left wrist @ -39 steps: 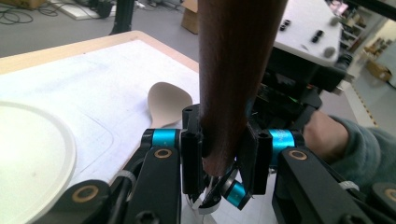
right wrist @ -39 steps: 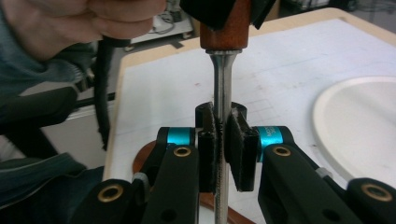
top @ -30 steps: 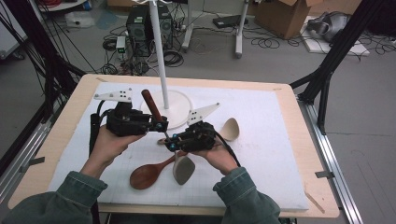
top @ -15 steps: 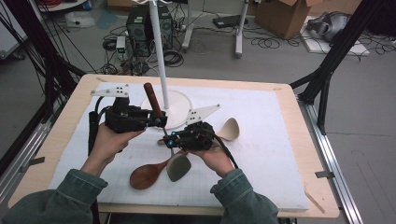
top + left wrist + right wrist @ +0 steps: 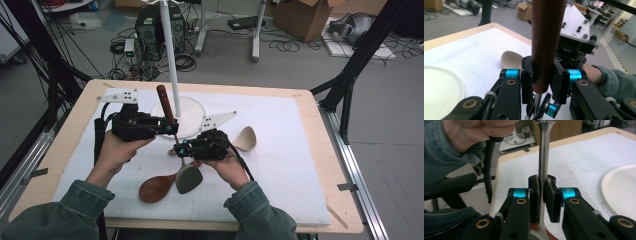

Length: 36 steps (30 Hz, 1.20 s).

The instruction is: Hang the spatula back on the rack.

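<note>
My left gripper pinches the dark wooden handle of a ladle between its pads, the handle standing up and leaning a little away from me above the white mat. Its jaws have just been closing a little on that wood. My right gripper is pressed together on the thin metal shank just below the handle, so the two grips sit one close above the other on the same utensil. The ladle's grey bowl hangs low by my right hand, just above the mat and beside the brown wooden spoon. A pale wooden spoon lies near to the right, and the round white stand base sits behind my grippers
</note>
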Each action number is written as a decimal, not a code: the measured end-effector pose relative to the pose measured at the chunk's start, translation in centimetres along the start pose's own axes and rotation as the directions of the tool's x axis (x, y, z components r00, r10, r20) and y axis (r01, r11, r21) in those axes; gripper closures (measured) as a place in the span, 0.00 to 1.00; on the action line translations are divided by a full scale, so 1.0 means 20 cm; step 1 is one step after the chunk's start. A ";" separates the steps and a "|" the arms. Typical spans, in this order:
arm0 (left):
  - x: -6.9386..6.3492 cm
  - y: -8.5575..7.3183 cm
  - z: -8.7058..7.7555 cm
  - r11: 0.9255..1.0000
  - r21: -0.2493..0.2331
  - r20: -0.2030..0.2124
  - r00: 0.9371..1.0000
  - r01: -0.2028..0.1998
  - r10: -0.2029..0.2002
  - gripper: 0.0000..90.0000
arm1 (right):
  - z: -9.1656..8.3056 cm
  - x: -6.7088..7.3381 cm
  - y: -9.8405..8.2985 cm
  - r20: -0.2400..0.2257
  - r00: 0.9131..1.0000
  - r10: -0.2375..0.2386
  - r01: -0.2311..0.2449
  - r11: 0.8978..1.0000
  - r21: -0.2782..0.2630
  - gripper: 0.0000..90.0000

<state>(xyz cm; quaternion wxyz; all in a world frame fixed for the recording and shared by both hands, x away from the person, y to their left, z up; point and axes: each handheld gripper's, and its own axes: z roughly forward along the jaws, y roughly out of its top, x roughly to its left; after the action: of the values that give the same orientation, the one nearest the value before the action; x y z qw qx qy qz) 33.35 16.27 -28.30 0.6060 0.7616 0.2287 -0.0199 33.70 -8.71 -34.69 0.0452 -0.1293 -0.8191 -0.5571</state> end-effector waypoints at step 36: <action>0.00 0.02 0.00 1.000 -0.007 -0.059 0.998 -0.028 0.028 0.81 | -0.08 -0.01 0.00 0.084 0.996 0.031 -0.026 0.998 -0.059 0.68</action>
<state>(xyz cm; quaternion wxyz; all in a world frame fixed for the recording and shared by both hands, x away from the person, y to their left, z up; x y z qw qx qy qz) 33.51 16.27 -27.97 0.6023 0.7626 0.2357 0.0118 33.82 -10.30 -34.21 0.0147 -0.1658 -0.8019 -0.5737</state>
